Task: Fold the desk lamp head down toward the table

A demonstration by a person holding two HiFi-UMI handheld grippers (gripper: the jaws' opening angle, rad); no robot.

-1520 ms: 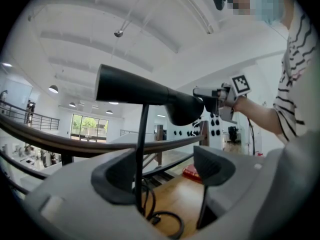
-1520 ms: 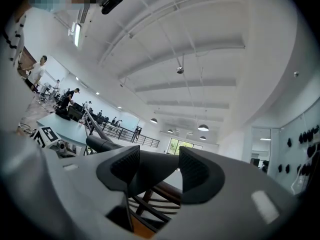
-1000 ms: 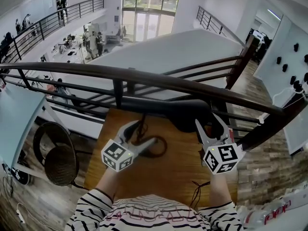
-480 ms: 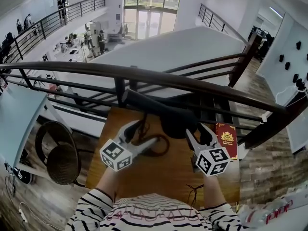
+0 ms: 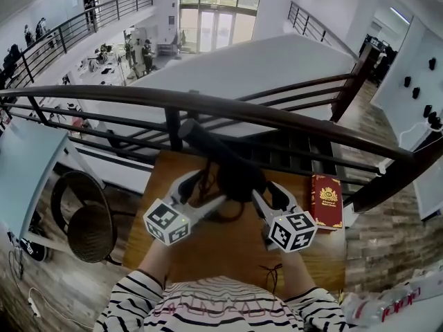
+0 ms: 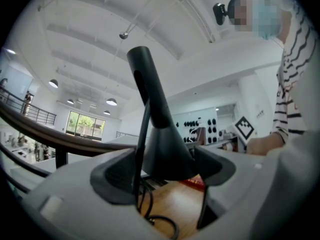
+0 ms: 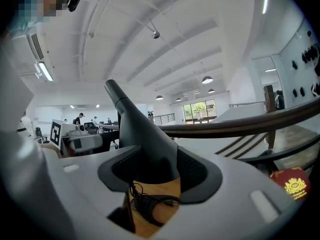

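From above, the black desk lamp (image 5: 235, 171) stands at the far side of the wooden table (image 5: 228, 254), close under the dark railing (image 5: 242, 113), its slim arm slanting up and to the left from a bulkier flared part; both tools meet on that part, the left gripper (image 5: 201, 192) from the left and the right gripper (image 5: 265, 192) from the right, though from up here the grip itself is hard to read. The left gripper view settles it for that side: the left gripper (image 6: 165, 166) has its dark pads (image 6: 115, 174) pressed against the flared body of the desk lamp (image 6: 162, 139), with a thin lead running down the lamp's left edge. The right gripper view shows the right gripper (image 7: 160, 171) likewise closed on the desk lamp (image 7: 145, 139), the cone filling the gap from pad to pad. A black cable (image 7: 150, 204) lies coiled on the wood below the jaws, seen from overhead only as a loop (image 5: 232, 216) half covered by the tools. A red book (image 5: 325, 200) lies flat at the table's right edge, and its gold crest (image 7: 292, 186) shows at the edge of the right gripper view; the lamp's foot is hidden in every view
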